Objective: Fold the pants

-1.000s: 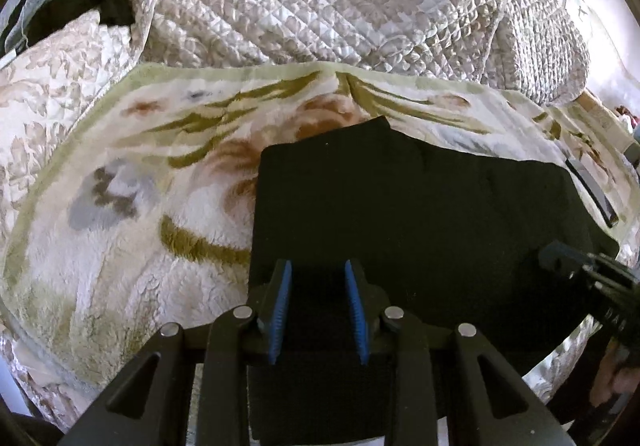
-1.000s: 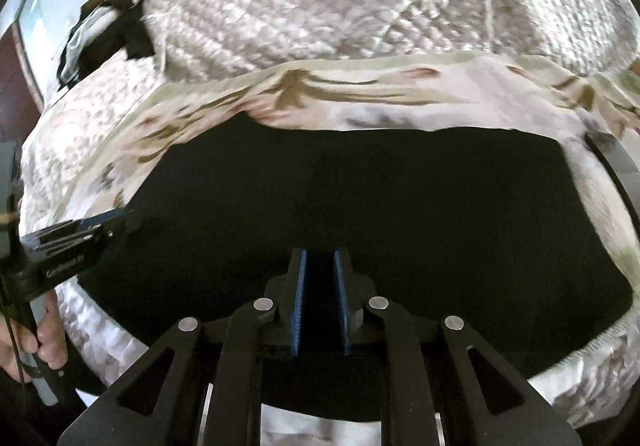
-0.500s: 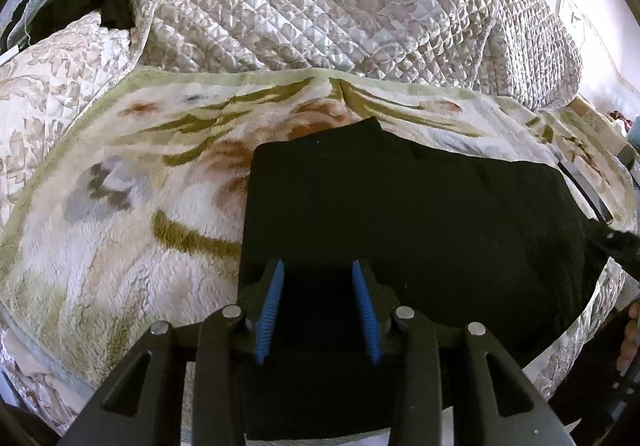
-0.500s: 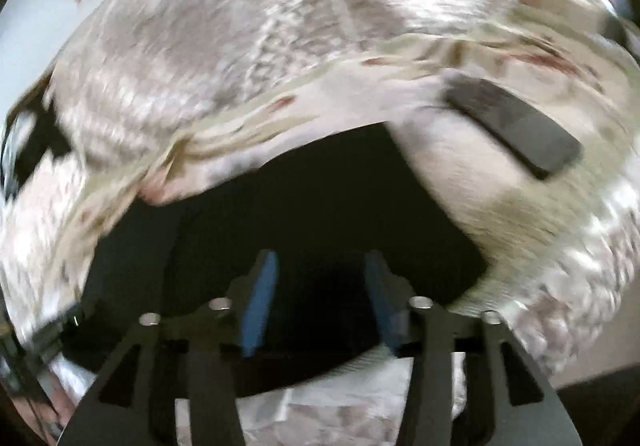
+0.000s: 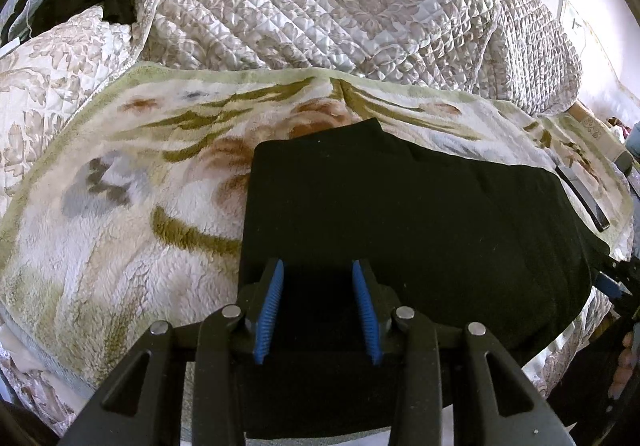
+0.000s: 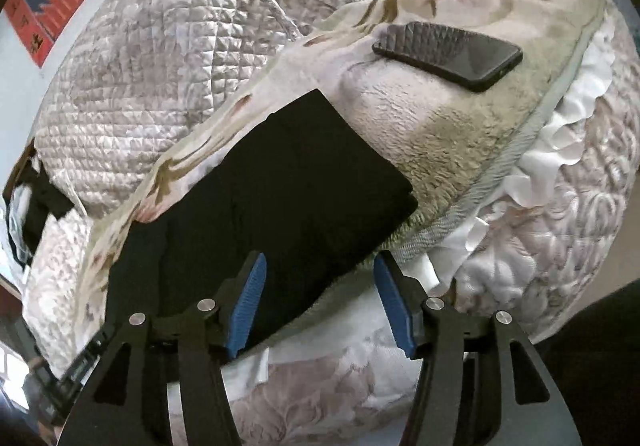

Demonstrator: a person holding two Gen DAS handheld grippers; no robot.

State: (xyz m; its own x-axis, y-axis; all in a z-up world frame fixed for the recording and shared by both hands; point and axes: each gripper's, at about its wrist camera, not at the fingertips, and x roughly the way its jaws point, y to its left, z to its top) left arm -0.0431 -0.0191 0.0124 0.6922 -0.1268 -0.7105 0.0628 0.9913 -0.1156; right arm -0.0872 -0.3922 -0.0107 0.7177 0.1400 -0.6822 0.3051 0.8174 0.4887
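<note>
Black pants [image 5: 400,230] lie as a folded band on the floral blanket [image 5: 120,230], long axis running left to right between the two grippers.
Left gripper [image 5: 318,310] sits over the left end near the front edge, fingers apart, holding nothing. Right gripper [image 6: 320,306] is at the right end, spread wide, nothing clamped, with the near corner of the fabric lying between its fingers. Each end has its own gripper, so the next fold likely runs along that axis. Phone [image 6: 448,53] lies just beyond the right end.
</note>
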